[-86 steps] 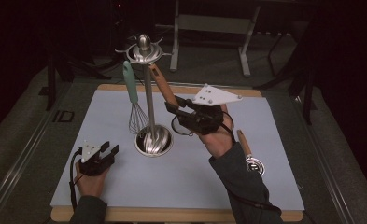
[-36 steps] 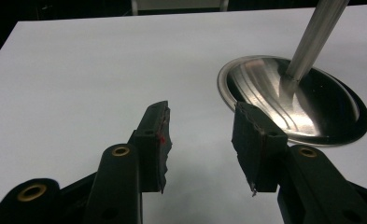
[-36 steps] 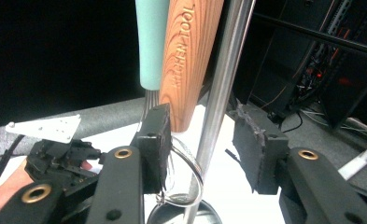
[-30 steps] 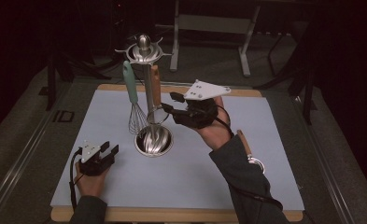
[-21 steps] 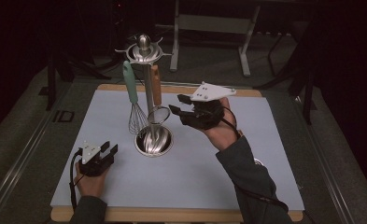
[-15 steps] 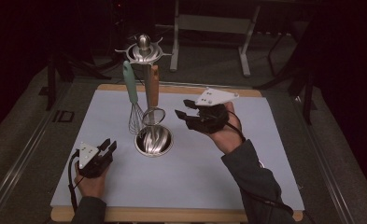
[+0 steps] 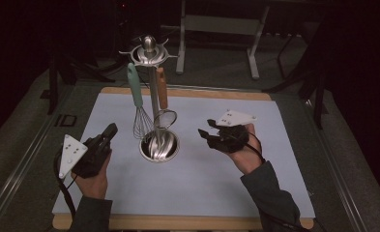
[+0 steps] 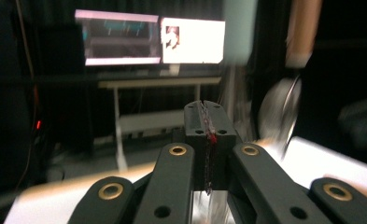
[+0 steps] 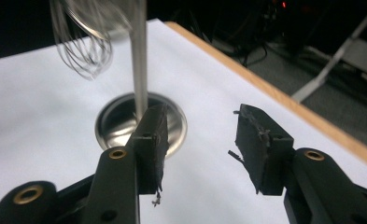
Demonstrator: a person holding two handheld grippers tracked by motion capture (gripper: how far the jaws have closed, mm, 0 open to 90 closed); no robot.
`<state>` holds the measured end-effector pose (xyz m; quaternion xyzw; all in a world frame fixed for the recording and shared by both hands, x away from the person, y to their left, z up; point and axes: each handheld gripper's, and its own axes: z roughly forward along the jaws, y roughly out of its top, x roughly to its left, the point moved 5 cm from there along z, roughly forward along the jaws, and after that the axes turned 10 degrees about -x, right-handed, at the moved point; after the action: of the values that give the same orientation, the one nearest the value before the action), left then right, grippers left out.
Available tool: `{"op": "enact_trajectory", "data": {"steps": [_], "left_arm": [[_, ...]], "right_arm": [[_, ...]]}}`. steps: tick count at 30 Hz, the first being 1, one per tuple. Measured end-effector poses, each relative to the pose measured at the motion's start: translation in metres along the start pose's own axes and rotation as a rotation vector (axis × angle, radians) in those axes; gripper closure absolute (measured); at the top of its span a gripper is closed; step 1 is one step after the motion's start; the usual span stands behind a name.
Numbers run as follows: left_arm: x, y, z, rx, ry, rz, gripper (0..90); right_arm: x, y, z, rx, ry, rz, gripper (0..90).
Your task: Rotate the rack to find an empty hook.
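Note:
A steel utensil stand (image 7: 159, 145) rises from its round base on the pale mat (image 7: 274, 159). From its top crown hang a whisk (image 7: 138, 108) with a mint handle and a wooden-handled strainer (image 7: 163, 104). My left gripper (image 7: 112, 129) is lifted left of the base, pointing toward the stand. Its jaws have just been closing and are now shut (image 8: 205, 114) on nothing. My right gripper (image 7: 206, 128) hovers right of the base. Its jaws have just been opening further and stand open (image 9: 202, 140) with nothing between them, facing the base (image 9: 125, 122), pole (image 9: 138, 56) and whisk wires (image 9: 83, 42).
The mat lies on a wooden board whose edge (image 7: 216, 93) runs along the far side. A metal table frame (image 7: 216, 26) stands beyond it. Lit screens (image 8: 148, 37) glow past the table. Dark rails flank the board left and right.
My right gripper has drawn back from the strainer, rightward and lower, leaving it hanging on the stand. My left gripper has risen off the mat, tipped toward the stand, and shut its jaws.

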<state>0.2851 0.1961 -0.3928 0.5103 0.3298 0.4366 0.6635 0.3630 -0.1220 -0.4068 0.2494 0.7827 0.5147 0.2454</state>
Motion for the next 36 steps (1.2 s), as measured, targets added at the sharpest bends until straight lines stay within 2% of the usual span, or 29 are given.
{"op": "enact_trajectory", "data": {"steps": [4, 5, 6, 11, 17, 26, 30, 36], "left_arm": [[-0.005, 0.027, 0.016, -0.069, -0.024, -0.024, 90.0], [-0.005, 0.027, 0.016, -0.069, -0.024, -0.024, 89.9], [-0.010, 0.040, 0.023, -0.102, -0.040, -0.032, 89.9], [-0.020, 0.068, 0.040, -0.158, -0.086, -0.023, 89.9], [-0.025, 0.091, 0.056, -0.198, -0.099, -0.016, 89.9], [-0.027, 0.103, 0.080, -0.185, -0.083, 0.020, 89.7], [-0.024, 0.103, 0.083, -0.178, -0.074, 0.019, 89.8], [-0.022, 0.102, 0.083, -0.169, -0.082, 0.028, 89.8]], "right_arm": [[-0.004, -0.021, 0.000, 0.004, 0.003, 0.081, 53.3], [-0.005, -0.027, -0.001, 0.004, 0.003, 0.093, 53.3], [-0.005, -0.032, -0.002, 0.008, 0.003, 0.105, 53.2], [-0.007, -0.057, -0.008, 0.024, -0.010, 0.142, 53.2], [-0.015, -0.074, -0.018, 0.025, -0.031, 0.190, 53.2], [-0.018, -0.079, -0.022, 0.026, -0.041, 0.208, 53.1], [-0.018, -0.082, -0.022, 0.036, -0.043, 0.208, 53.1], [-0.019, -0.082, -0.023, 0.036, -0.046, 0.208, 53.0]]}}
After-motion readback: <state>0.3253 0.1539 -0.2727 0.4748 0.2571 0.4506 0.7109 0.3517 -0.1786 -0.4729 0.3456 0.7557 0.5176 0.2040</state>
